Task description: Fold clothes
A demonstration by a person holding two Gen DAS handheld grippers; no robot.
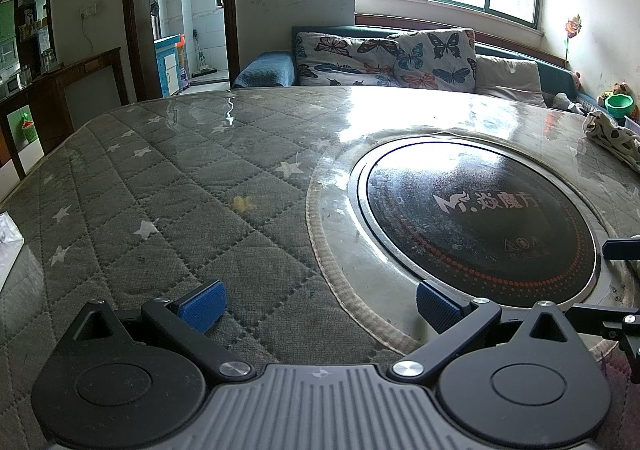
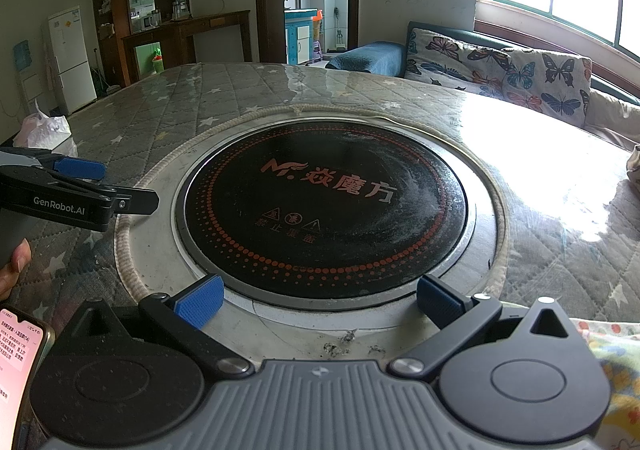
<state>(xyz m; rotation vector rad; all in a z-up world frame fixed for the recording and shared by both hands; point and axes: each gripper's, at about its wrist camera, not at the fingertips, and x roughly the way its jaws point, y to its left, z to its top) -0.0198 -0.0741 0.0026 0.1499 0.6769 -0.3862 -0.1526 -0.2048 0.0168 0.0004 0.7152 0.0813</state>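
Observation:
My left gripper [image 1: 320, 306] is open and empty, low over the grey quilted star-pattern table cover [image 1: 180, 186]. My right gripper [image 2: 319, 304] is open and empty, at the near edge of the round black induction cooktop [image 2: 324, 206] set in the table. The left gripper also shows from the side in the right wrist view [image 2: 100, 186]. A cream garment with dark spots [image 1: 612, 138] lies at the table's far right edge. A light cloth with coloured dots [image 2: 612, 354] lies under the right gripper at bottom right.
The cooktop also shows in the left wrist view [image 1: 480, 222]. A butterfly-print sofa [image 1: 384, 58] stands behind the table under the window. A white plastic bag [image 2: 44, 130] sits at the table's left edge. A phone [image 2: 20, 354] lies at bottom left beside a hand.

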